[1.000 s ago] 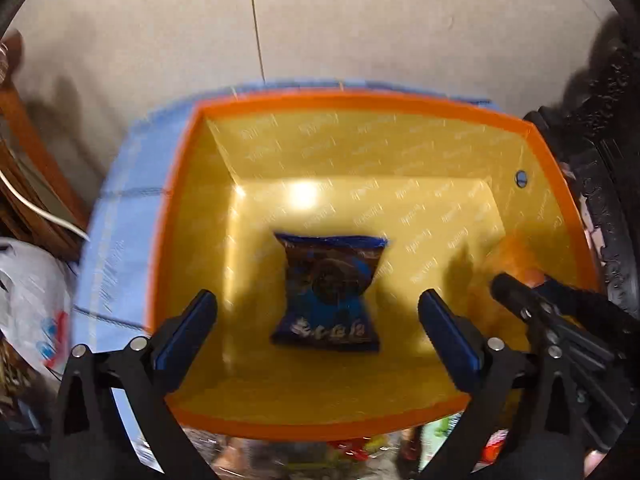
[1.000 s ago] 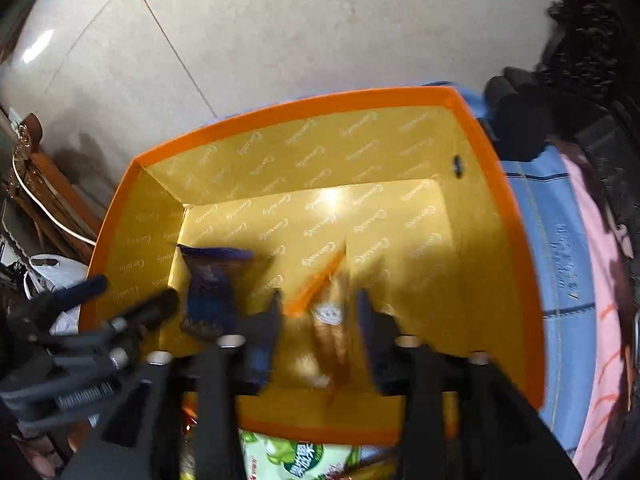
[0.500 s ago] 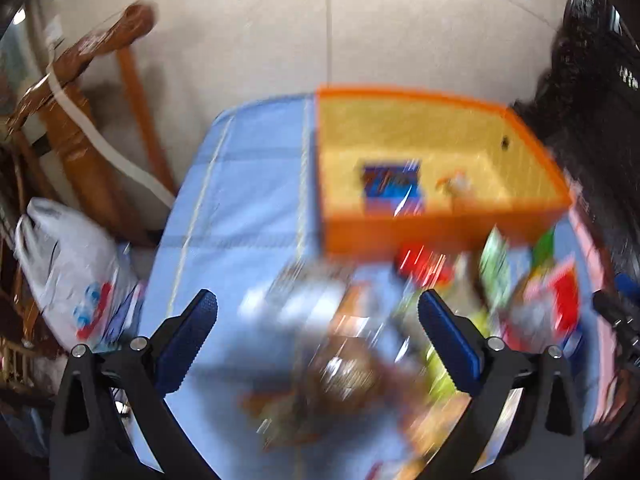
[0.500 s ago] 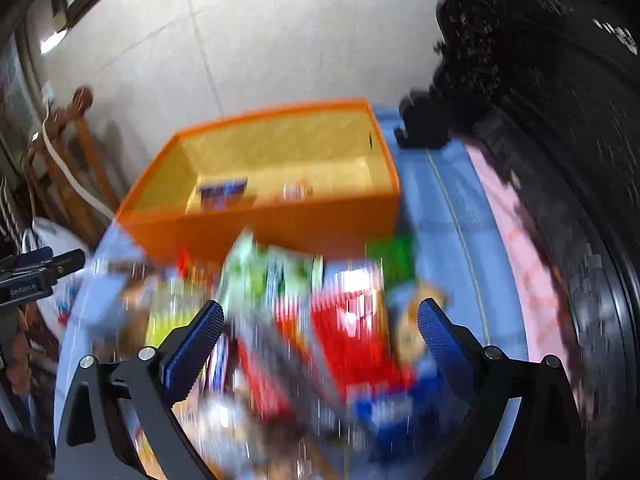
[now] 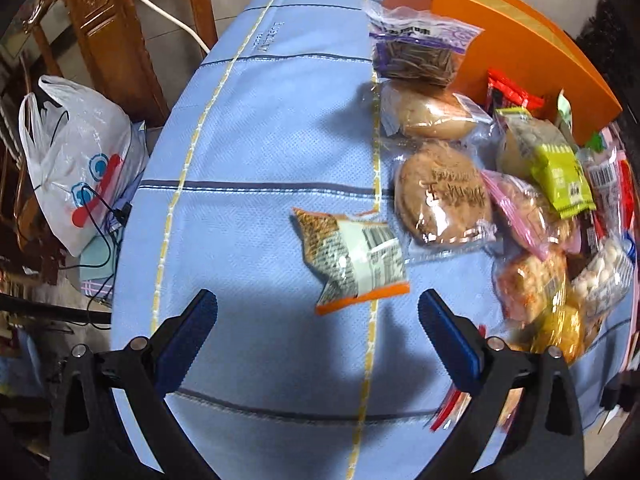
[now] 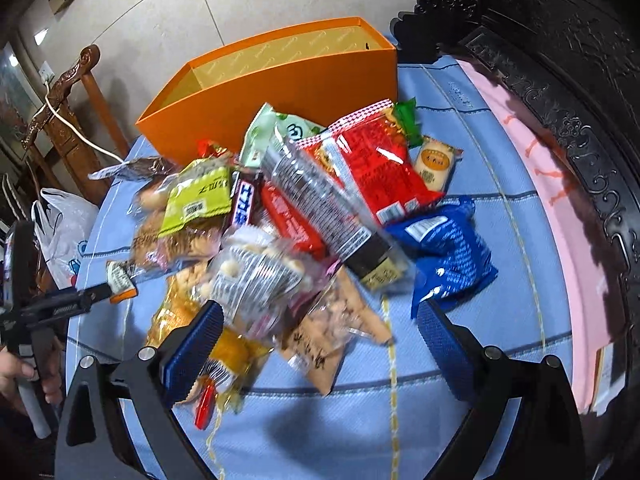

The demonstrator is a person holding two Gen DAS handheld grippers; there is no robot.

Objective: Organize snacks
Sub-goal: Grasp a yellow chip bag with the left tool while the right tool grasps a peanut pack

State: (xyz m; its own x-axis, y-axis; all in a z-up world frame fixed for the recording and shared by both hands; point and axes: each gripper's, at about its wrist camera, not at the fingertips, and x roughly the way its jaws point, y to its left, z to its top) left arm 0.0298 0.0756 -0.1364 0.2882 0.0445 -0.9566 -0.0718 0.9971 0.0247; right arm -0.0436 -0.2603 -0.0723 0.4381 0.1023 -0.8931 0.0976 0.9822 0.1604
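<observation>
An orange box [image 6: 280,80] with a yellow inside stands at the far side of a blue tablecloth [image 5: 260,140]; it also shows in the left wrist view [image 5: 500,56]. A heap of snack packets [image 6: 312,216] lies in front of it. My left gripper [image 5: 318,332] is open and empty, just short of a lone orange-edged packet [image 5: 352,260]. My right gripper [image 6: 320,340] is open and empty over the near side of the heap, above a clear packet of biscuits [image 6: 332,332]. A blue packet [image 6: 444,256] lies at the heap's right.
A carved wooden chair [image 5: 108,40] and a white plastic bag [image 5: 76,160] stand left of the table. Dark carved furniture [image 6: 560,80] and a pink cloth [image 6: 552,220] line the right side. Round bread packets [image 5: 440,192] lie by the box.
Both grippers have pulled back from inside the orange box to the near side of the table. The blue and orange packets stayed in the box. The right gripper has opened wide.
</observation>
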